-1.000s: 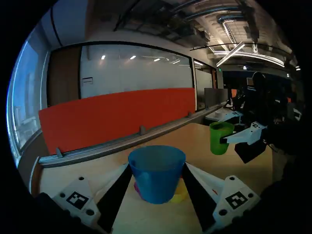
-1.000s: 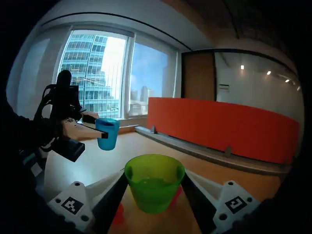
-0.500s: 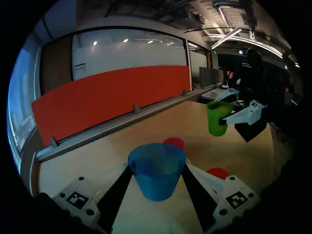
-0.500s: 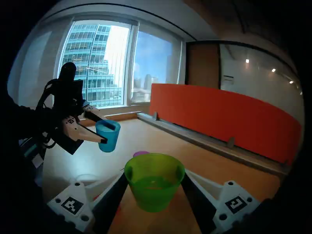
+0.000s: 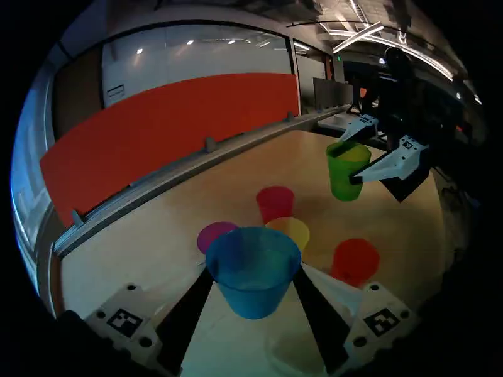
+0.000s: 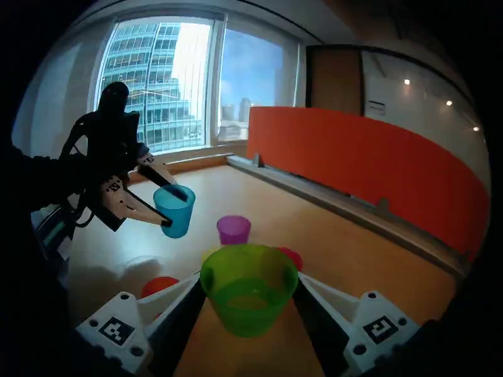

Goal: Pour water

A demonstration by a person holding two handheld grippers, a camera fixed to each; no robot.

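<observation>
Blue cup (image 5: 253, 276): clamped upright between both fingers of the left gripper (image 5: 253, 271), held above the table (image 5: 157, 239).
Green cup (image 6: 248, 290): gripped by the right gripper (image 6: 248, 283), liquid seemingly inside, well apart from the blue one.
Coloured cups (image 5: 275, 202): standing below; to be avoided while rims are brought close before a slow tilt.

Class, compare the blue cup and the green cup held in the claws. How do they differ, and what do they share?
Tint: the blue cup is blue, the green cup green.
Holder: the left claw grips the blue cup, the right claw the green cup.
Contents: the green cup holds liquid low down; the blue cup's fill is unclear.
Both are translucent tapered cups, held roughly upright above the table.
</observation>
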